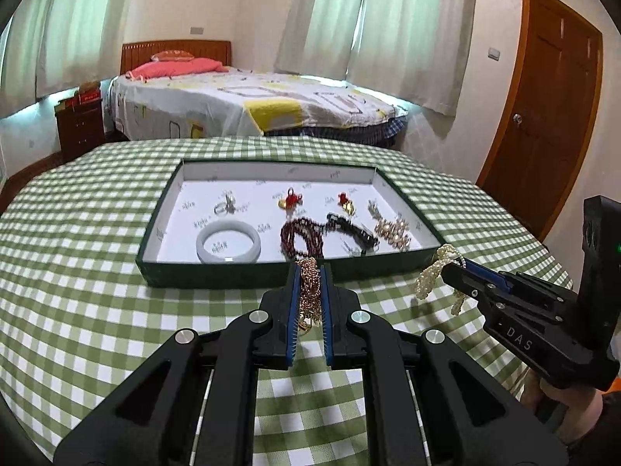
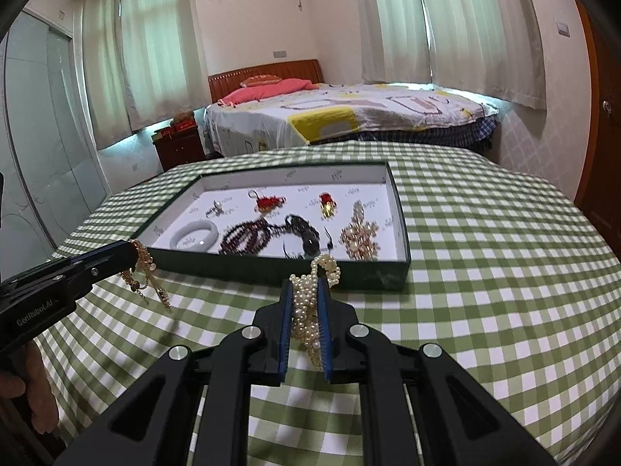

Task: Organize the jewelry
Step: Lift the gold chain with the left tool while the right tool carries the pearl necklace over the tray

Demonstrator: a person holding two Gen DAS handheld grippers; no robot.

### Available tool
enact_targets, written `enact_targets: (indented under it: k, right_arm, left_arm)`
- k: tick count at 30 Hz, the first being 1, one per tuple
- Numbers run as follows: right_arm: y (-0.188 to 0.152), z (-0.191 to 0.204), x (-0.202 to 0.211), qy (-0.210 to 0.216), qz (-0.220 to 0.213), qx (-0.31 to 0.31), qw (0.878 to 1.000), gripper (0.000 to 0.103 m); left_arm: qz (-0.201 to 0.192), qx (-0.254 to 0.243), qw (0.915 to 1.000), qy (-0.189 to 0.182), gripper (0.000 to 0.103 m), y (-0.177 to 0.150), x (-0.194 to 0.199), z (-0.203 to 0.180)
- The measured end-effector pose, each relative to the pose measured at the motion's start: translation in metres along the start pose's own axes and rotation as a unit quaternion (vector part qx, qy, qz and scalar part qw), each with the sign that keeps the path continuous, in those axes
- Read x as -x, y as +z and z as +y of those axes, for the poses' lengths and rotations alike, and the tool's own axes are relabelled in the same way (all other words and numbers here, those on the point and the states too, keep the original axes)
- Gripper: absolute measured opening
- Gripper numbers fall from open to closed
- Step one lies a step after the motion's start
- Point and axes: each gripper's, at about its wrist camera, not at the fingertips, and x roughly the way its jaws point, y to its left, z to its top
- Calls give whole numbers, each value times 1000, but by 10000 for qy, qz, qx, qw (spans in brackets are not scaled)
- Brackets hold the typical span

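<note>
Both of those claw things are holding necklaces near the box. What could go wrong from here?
The gold chain dangles loose from the left gripper; its tail could snag the tray wall going in. The pearl strand in the right gripper could land on the dark bead bracelet and tangle.

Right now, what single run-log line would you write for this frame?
left gripper: shut on gold chain | right gripper: shut on pearl strand | both held before tray | tray: bangle, beads, charms
</note>
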Motion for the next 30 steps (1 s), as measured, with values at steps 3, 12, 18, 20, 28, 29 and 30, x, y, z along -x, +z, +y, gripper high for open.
enact_targets:
  k: [3,12,18,20,28,29,30]
  right_arm:
    - [7,3,6,29,-103,34,9999,13]
    - [37,9,15,125,-420,71,9990,13]
    - [65,11,7,120,-621,159,9979,13]
    - [76,12,3,122,-694,189,9973,13]
    - [118,19,-21,182,-935,289,9950,13]
    - [121,19,-24,190,-958,294,9948,13]
    - [126,20,-28,193,-979,306,9945,13]
  left_arm:
    - [-113,-23,9999,1,10,8,6,-1]
    - [-397,7,9992,-34,10,35,12,0]
    - [-585,38,9983,-19,10,63,4,6]
    - [-666,32,9978,-4,10,74,0,8]
    - [-831,36,9965,65,10,109,-25,18]
    - [-856,25,9963,85,10,113,-30,20]
    - [-868,28,9962,93,10,116,-32,21]
